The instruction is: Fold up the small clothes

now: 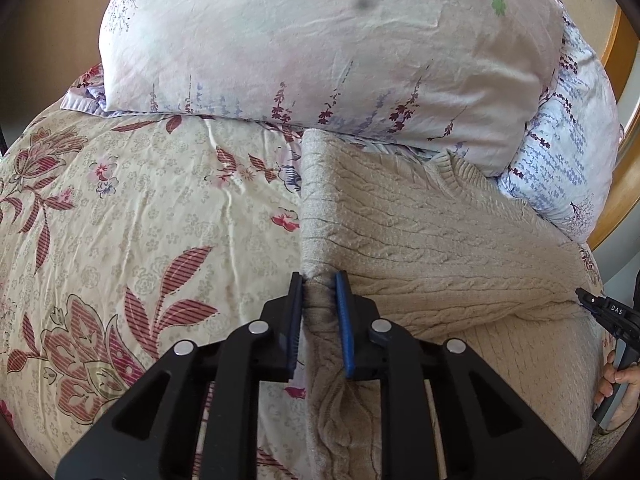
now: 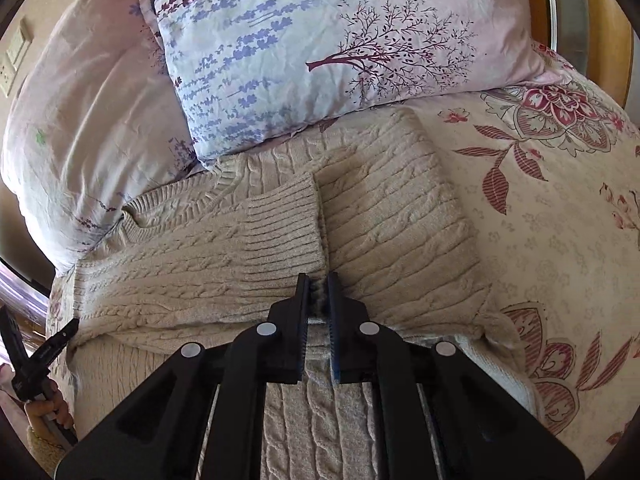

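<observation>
Now both grippers' jaws clamp the beige sweater (image 1: pixel 420 220) on the bedspread (image 1: pixel 140 208).

Cable-knit wool sweater (image 2: pixel 192 280), wrinkled cotton pillow (image 1: pixel 320 48)

Left hand-held gripper (image 1: pixel 320 280): angled downward, jaws nearly closed, pinching a bunched fold of the sweater (image 1: pixel 440 240). Right hand-held gripper (image 2: pixel 319 280): angled downward, jaws closed on the sweater's sleeve cuff edge. Bare fingers (image 1: pixel 612 380) wrap its handle.

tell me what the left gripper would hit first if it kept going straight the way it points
The left gripper is already clamped on the beige sweater; straight ahead lies more of its folded edge, then probably the pale floral pillow, though depth is unclear.
</observation>
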